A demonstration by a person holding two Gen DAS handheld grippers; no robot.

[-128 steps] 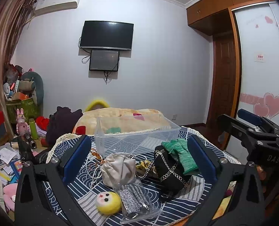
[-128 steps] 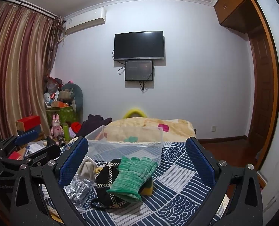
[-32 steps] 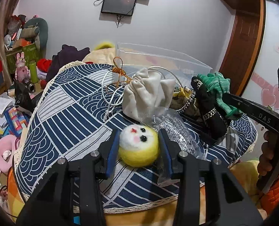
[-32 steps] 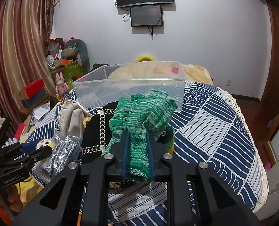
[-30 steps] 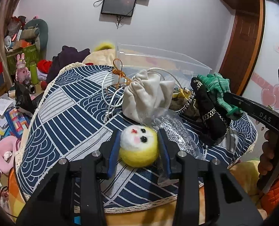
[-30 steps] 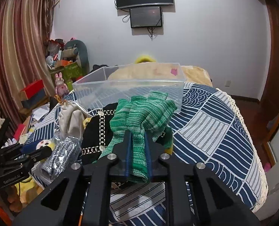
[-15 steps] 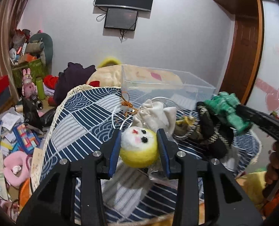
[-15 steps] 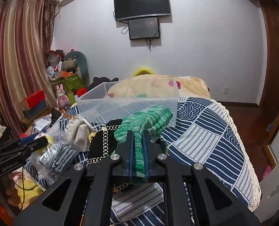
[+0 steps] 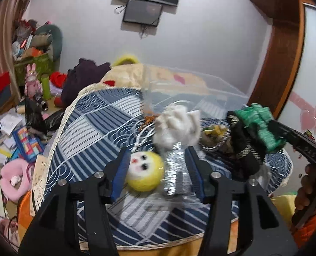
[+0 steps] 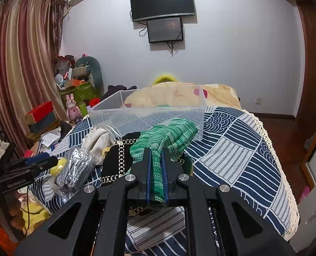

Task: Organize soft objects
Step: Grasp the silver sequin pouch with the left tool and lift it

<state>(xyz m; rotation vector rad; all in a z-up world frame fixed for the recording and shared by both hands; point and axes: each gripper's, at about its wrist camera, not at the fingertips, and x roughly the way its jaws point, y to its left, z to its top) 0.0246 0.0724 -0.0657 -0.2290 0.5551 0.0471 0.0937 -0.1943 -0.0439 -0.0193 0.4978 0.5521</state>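
**Asker:** What do the two handheld grippers have hold of?

**Describer:** The right gripper [image 10: 157, 170] is clenched on a green knitted glove [image 10: 166, 136]. Its blue pads squeeze the glove's cuff, and the fingers of the glove droop forward over a black bag with a gold chain trim [image 10: 119, 155]. The left gripper [image 9: 158, 170] has just been opening. A yellow plush ball with a white face [image 9: 144, 173] sits between its jaws, close against the left blue pad, with a clear gap to the right pad. That view is blurred, so whether the left pad touches the ball cannot be told.

**Asker:** Where is everything else?

**Describer:** All of it lies on a bed covered by a navy and white patterned quilt [image 10: 239, 149]. A clear plastic bin [image 10: 149, 115] stands on the quilt just beyond the glove, with nothing visible inside it. Left of the black bag lie a cream cloth pouch [image 10: 97, 139] and a clear packet of silvery-grey fabric [image 10: 75, 168]. In the left wrist view that packet lies just right of the ball, also between the jaws. At the right edge of that view, a person's hand [image 9: 307, 189] grips the right gripper's handle.
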